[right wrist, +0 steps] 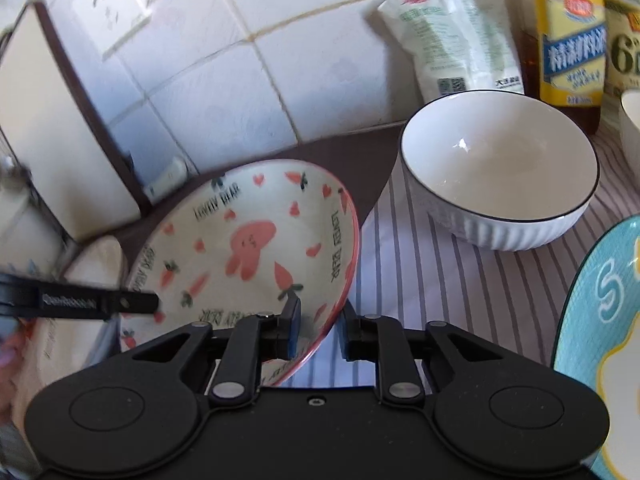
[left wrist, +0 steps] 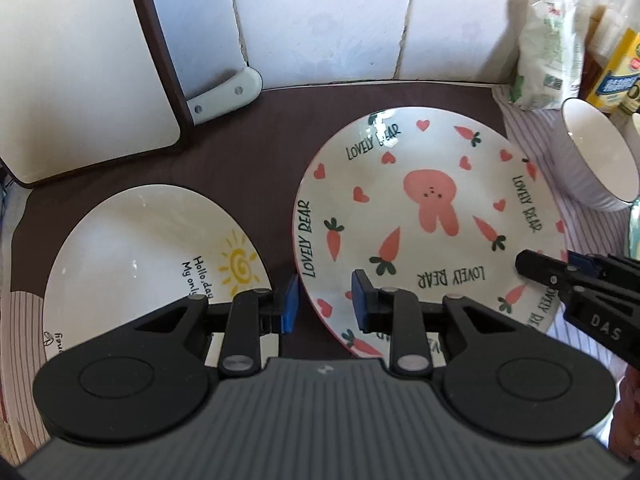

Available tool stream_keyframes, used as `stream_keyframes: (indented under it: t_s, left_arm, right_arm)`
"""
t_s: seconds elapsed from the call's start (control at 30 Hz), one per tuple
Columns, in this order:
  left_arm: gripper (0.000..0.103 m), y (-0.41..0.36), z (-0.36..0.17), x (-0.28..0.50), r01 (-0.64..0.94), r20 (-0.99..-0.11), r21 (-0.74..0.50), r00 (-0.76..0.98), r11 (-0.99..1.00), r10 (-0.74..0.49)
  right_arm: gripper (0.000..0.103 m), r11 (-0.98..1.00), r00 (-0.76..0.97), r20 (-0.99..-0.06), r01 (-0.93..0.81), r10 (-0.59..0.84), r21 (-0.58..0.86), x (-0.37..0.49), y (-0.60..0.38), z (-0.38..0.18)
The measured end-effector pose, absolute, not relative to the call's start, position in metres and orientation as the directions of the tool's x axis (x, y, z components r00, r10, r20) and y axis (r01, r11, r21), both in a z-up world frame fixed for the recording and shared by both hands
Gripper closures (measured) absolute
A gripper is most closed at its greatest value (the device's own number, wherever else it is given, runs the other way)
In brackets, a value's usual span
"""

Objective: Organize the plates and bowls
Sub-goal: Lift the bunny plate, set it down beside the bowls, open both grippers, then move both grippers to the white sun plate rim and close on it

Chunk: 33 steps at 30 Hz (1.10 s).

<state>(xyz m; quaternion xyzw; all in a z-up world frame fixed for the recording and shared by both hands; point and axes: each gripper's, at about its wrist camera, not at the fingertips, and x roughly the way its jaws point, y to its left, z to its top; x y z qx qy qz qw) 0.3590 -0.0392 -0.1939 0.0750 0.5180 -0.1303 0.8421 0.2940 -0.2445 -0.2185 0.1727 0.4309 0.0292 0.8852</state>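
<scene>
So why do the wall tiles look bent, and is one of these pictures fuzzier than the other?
Left wrist view: sharp, but the fisheye lens bows the wall tiles; glare spot on the rabbit plate. Right wrist view: softer, the left side smeared, the rabbit plate's lettering blurry, the white bowl fairly crisp with a small highlight.

Plate — white, pink rabbit, carrots

Rabbit plate at centre of the counter, with sun plate just to its left. Ribbed bowl to the right on a striped cloth, before a pouch and bottle. Cutting board propped on the tiled wall, back left.
</scene>
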Motion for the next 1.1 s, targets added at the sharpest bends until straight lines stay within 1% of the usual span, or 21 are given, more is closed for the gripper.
stream_keyframes:
  t_s: [0.03,0.13,0.2,0.23,0.37,0.5,0.57,0.6,0.7,0.83,0.93,1.0,1.1]
  left_arm:
    - [0.076,-0.036,-0.191,0.358,0.29,-0.894,-0.025,0.422,0.957,-0.151]
    - [0.074,-0.025,-0.178,0.353,0.273,-0.893,-0.066,0.414,0.96,-0.179]
    - [0.074,-0.019,-0.168,0.348,0.271,-0.894,-0.072,0.409,0.96,-0.182]
    - [0.072,-0.016,-0.162,0.345,0.275,-0.893,-0.069,0.412,0.959,-0.183]
    - [0.063,0.003,-0.136,0.331,0.268,-0.878,-0.081,0.437,0.96,-0.196]
    - [0.06,0.023,-0.113,0.317,0.262,-0.87,-0.091,0.449,0.961,-0.204]
    - [0.056,0.034,-0.102,0.309,0.267,-0.866,-0.101,0.45,0.958,-0.217]
    - [0.055,0.039,-0.097,0.306,0.27,-0.864,-0.106,0.451,0.957,-0.223]
    - [0.05,0.051,-0.083,0.292,0.287,-0.856,-0.094,0.466,0.953,-0.225]
    - [0.041,0.066,-0.067,0.274,0.315,-0.843,-0.072,0.487,0.946,-0.226]
    - [0.038,0.079,-0.057,0.263,0.322,-0.834,-0.069,0.501,0.944,-0.232]
    - [0.036,0.088,-0.052,0.257,0.319,-0.83,-0.069,0.508,0.945,-0.232]
    - [0.032,0.103,-0.046,0.247,0.314,-0.819,-0.067,0.525,0.947,-0.232]
  right_arm:
    - [0.076,0.946,0.626,-0.758,0.098,0.183,0.309,0.293,-0.242,-0.216]
    - [0.07,0.958,0.626,-0.763,0.086,0.162,0.274,0.286,-0.239,-0.207]
    - [0.063,0.961,0.631,-0.76,0.081,0.155,0.263,0.279,-0.238,-0.199]
    - [0.062,0.962,0.633,-0.757,0.072,0.16,0.264,0.275,-0.238,-0.194]
    - [0.051,0.963,0.639,-0.75,0.054,0.169,0.263,0.261,-0.234,-0.173]
    - [0.042,0.963,0.655,-0.732,0.025,0.187,0.269,0.246,-0.224,-0.149]
    - [0.04,0.962,0.658,-0.727,0.01,0.198,0.271,0.241,-0.217,-0.137]
    - [0.04,0.963,0.66,-0.724,0.001,0.201,0.268,0.237,-0.214,-0.13]
    - [0.035,0.968,0.672,-0.712,-0.029,0.204,0.249,0.226,-0.202,-0.111]
    - [0.034,0.969,0.675,-0.706,-0.06,0.215,0.238,0.214,-0.187,-0.088]
    - [0.032,0.97,0.678,-0.7,-0.081,0.221,0.228,0.205,-0.177,-0.072]
    - [0.029,0.971,0.68,-0.697,-0.097,0.226,0.22,0.198,-0.169,-0.063]
    - [0.029,0.969,0.681,-0.693,-0.121,0.239,0.215,0.19,-0.157,-0.052]
